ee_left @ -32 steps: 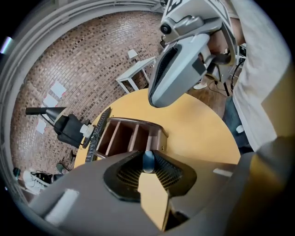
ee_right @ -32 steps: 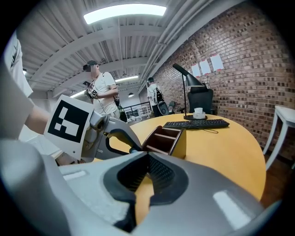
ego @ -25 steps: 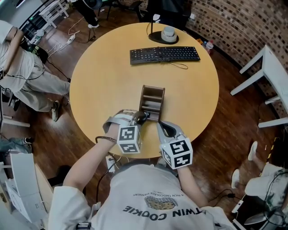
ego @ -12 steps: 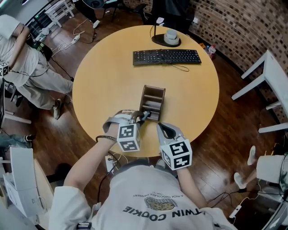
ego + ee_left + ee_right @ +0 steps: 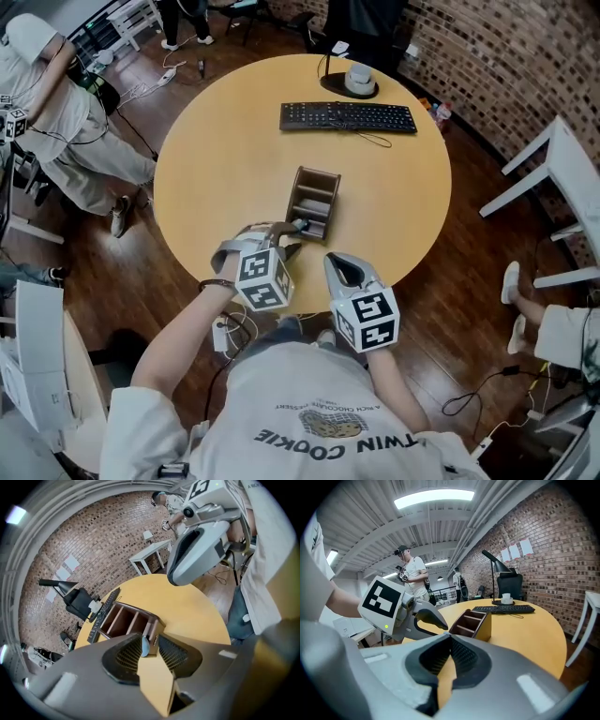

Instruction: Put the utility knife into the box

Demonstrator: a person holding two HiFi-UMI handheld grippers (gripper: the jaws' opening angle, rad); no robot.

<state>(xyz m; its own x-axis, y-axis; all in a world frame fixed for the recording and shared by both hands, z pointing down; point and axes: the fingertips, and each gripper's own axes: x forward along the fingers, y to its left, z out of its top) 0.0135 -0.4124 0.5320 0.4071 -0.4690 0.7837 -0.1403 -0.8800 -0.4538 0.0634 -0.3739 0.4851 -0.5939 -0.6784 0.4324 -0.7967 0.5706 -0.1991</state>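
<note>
Left gripper [image 5: 150, 642], its jaws just opened and spread, has the utility knife's [image 5: 145, 646] pale end between them. The knife stands in the near compartment of the brown box [image 5: 484, 626] on the round table [image 5: 394, 206]. Right gripper [image 5: 449, 638], pressed together and empty, is just right.

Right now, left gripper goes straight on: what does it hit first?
Probably the knife end poking from the box; depth unclear. The left gripper, jaws just opened, has it between them.
</note>
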